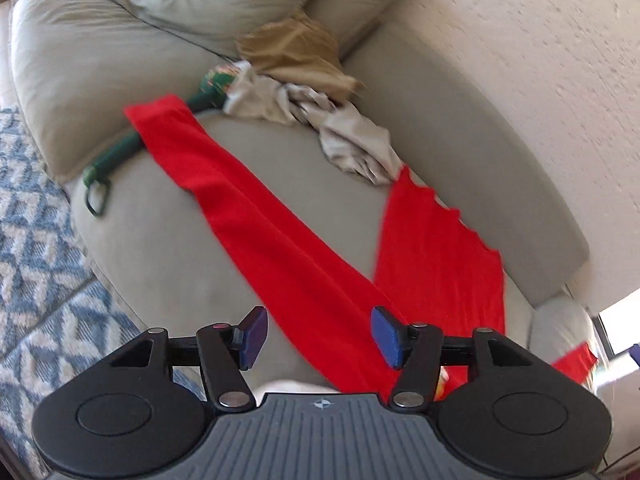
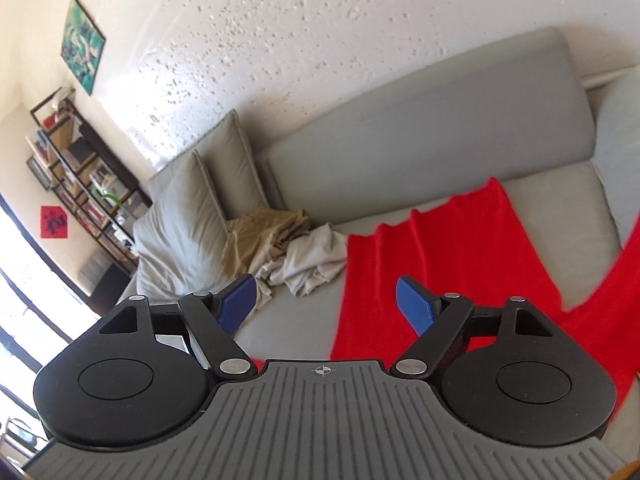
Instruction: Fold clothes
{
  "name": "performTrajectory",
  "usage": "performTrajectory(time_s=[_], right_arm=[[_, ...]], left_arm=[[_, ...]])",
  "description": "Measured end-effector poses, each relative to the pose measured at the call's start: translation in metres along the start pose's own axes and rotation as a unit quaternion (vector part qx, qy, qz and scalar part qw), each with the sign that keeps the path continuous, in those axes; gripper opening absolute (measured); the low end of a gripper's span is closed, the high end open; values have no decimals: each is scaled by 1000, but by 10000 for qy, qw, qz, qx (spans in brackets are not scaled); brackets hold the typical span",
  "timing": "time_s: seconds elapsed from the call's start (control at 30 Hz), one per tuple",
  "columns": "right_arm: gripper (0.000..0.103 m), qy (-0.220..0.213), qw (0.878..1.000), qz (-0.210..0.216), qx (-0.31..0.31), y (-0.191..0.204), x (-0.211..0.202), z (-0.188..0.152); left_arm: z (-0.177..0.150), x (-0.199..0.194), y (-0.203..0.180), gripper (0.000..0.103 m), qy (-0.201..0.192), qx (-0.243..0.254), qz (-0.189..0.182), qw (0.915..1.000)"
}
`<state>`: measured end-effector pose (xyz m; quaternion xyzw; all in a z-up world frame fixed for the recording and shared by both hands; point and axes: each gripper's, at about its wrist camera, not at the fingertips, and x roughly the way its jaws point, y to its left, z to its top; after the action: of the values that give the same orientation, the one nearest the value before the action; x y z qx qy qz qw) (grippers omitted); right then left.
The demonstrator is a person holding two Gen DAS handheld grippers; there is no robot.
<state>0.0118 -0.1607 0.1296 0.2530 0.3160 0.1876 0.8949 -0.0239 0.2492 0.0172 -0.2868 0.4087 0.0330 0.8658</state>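
The red garment [image 1: 280, 240] is lying spread across the grey sofa seat [image 1: 160, 240] — possibly trousers, though blur is hiding the detail. Both the left hand-held gripper [image 1: 320, 334] and the right hand-held gripper [image 2: 326, 304] are hovering above it, jaws spread and gripping nothing. A fold seems to be starting — next, each needs to pinch an edge. Crumpled beige clothes [image 2: 304, 264] are waiting nearby.
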Motion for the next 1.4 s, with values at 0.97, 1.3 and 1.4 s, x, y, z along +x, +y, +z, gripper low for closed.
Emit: performTrajectory(time_s=[0.97,1.3,1.4], right_arm=[[80,656,9756,-1314,1634,-180,-37,-104],[52,639,9604,-1394,2325,-229,-32,-125],[52,708,9592,-1568,2242,-236,-13,-132]], left_arm=[[-109,81,-45,20,270,-320,1440,9887],[-128,63,-102,37,-21,965,1027,9900],[-127,68,-108,39,-83,1096,887,9900]])
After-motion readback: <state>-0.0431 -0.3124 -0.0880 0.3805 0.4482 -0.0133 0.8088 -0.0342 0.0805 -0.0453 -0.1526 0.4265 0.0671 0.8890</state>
